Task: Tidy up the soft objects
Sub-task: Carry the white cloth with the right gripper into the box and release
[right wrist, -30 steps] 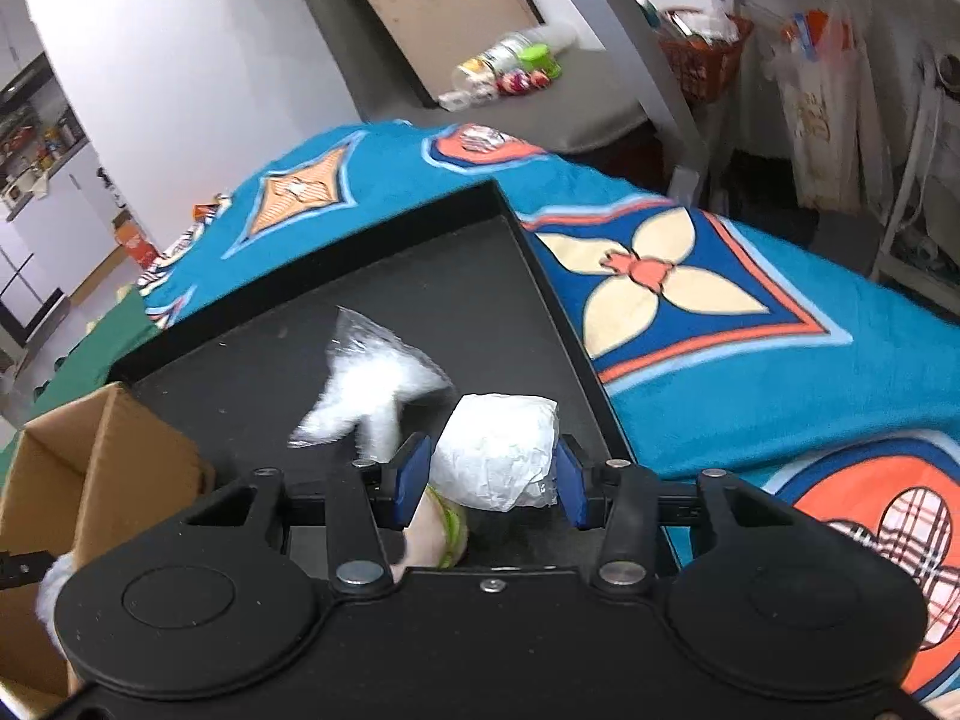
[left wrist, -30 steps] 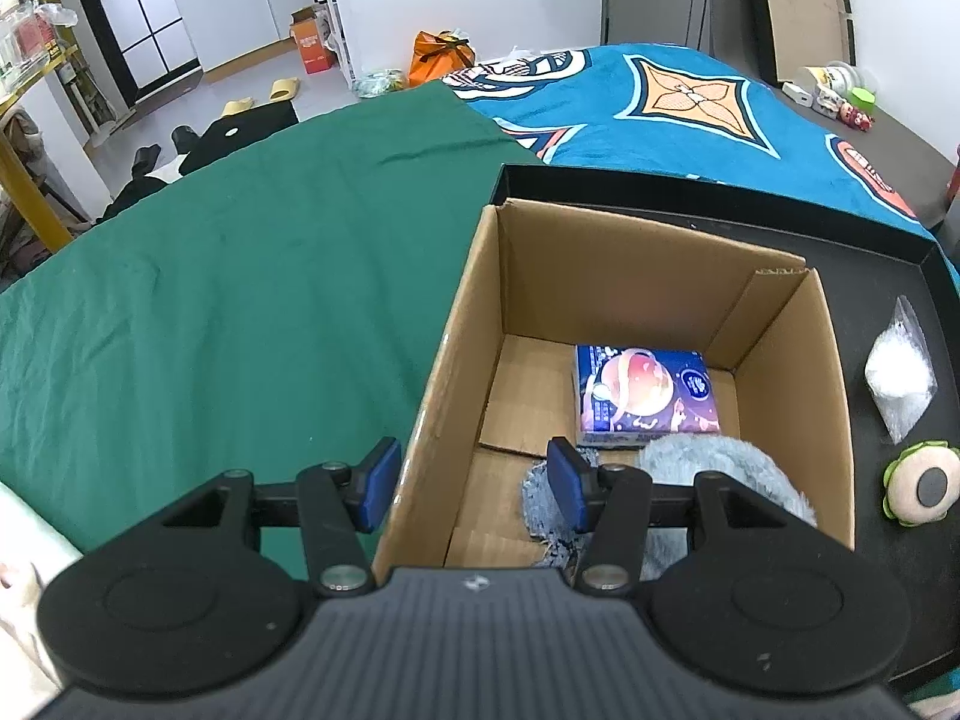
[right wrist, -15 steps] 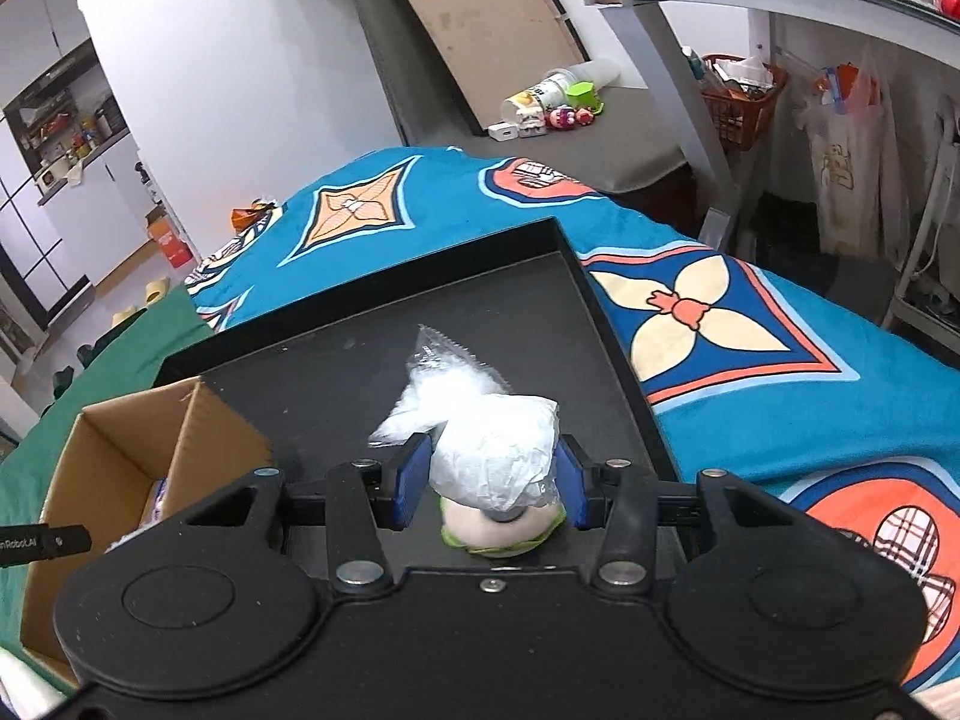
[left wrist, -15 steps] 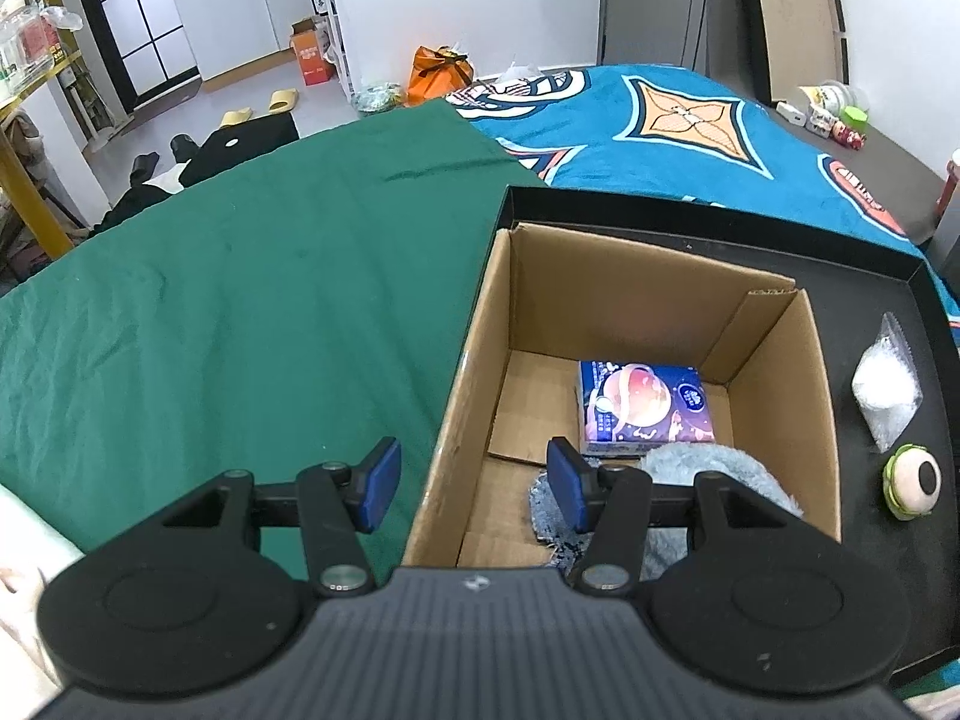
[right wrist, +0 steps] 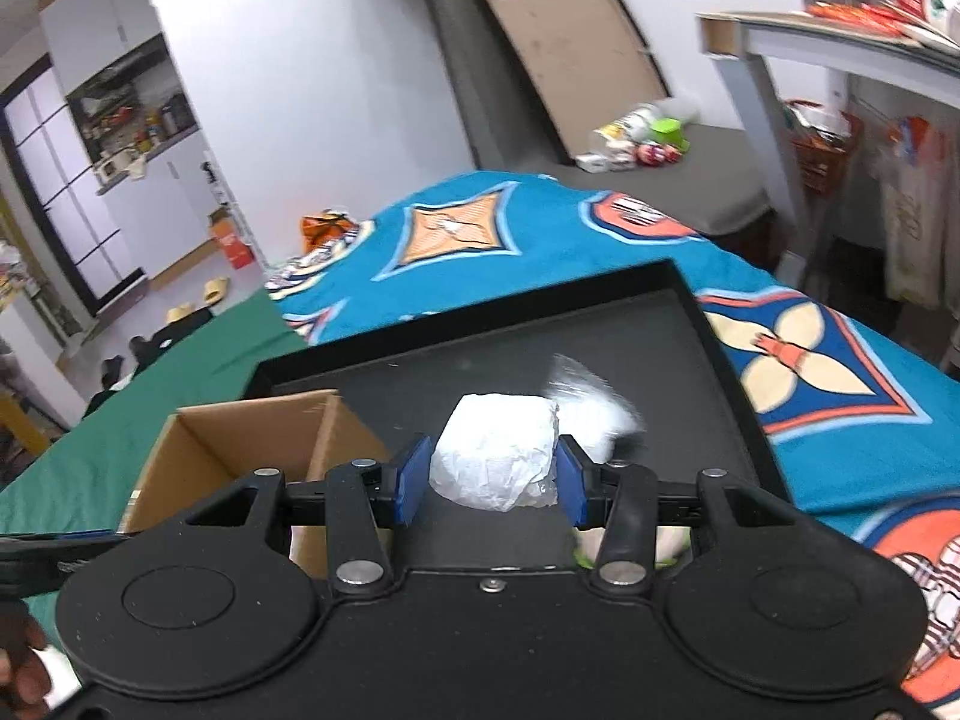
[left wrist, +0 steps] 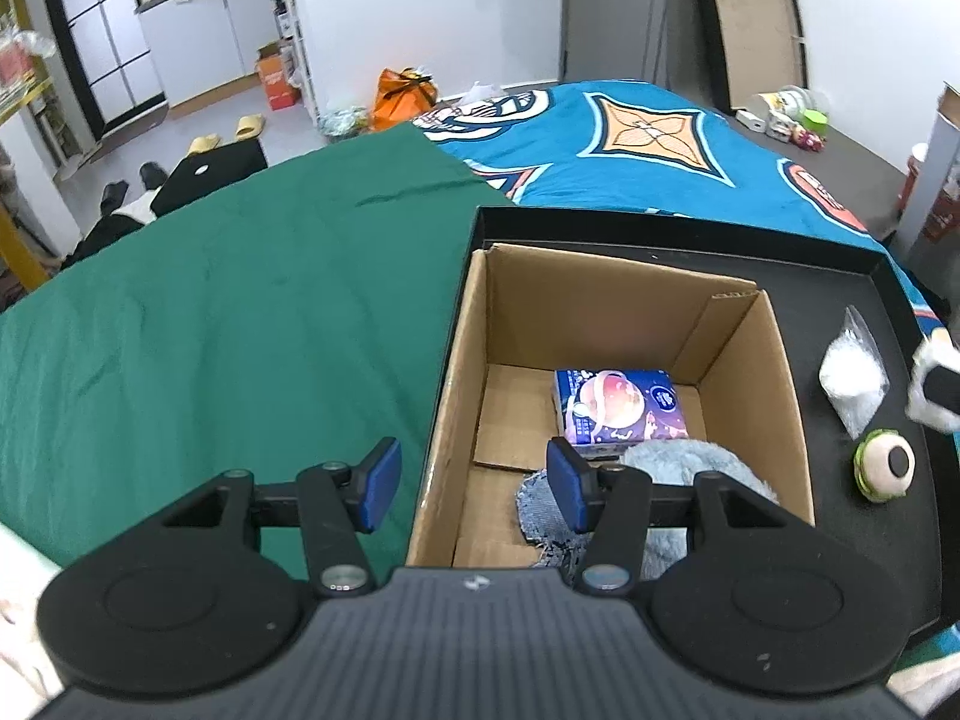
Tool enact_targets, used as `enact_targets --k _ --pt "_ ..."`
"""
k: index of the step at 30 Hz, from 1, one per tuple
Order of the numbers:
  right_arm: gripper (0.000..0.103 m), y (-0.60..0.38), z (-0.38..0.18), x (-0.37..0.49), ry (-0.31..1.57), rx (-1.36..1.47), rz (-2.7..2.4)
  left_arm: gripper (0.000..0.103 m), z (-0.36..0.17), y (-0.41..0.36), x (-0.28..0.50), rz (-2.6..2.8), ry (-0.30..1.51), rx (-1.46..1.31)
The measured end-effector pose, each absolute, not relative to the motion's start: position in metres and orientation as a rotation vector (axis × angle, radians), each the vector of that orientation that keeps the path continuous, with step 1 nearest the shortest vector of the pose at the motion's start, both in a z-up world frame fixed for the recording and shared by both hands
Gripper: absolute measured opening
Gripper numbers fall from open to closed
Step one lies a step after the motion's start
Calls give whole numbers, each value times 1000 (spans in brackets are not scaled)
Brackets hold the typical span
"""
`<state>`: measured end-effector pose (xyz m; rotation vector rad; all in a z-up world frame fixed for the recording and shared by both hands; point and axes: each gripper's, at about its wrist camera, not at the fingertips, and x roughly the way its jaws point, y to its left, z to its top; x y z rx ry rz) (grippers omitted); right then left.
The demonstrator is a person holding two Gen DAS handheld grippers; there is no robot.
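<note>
We judge the task partly done: the cardboard box (left wrist: 606,396), which stands on the left part of the black tray (left wrist: 840,294), already contains a tissue pack (left wrist: 618,414) against its far wall and a grey fluffy cloth (left wrist: 690,474) at its near right corner. Two items remain on the tray near its right edge: a clear bag of white filling (left wrist: 855,372) and a round plush toy (left wrist: 885,465) just nearer to us. Our right gripper (right wrist: 491,480) holds a white wrapped bundle (right wrist: 495,459) between its pads, above the tray and right of the box. Our left gripper (left wrist: 474,483) is wide open and empty, straddling the box's left wall.
</note>
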<state>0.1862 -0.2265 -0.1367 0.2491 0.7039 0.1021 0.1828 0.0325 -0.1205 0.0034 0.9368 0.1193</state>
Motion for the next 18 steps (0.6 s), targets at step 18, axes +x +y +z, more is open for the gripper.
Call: enact_targets --k 18 --pt "45 -157 -115 193 688 201 235 27 -132 59 184 58 985 -103"
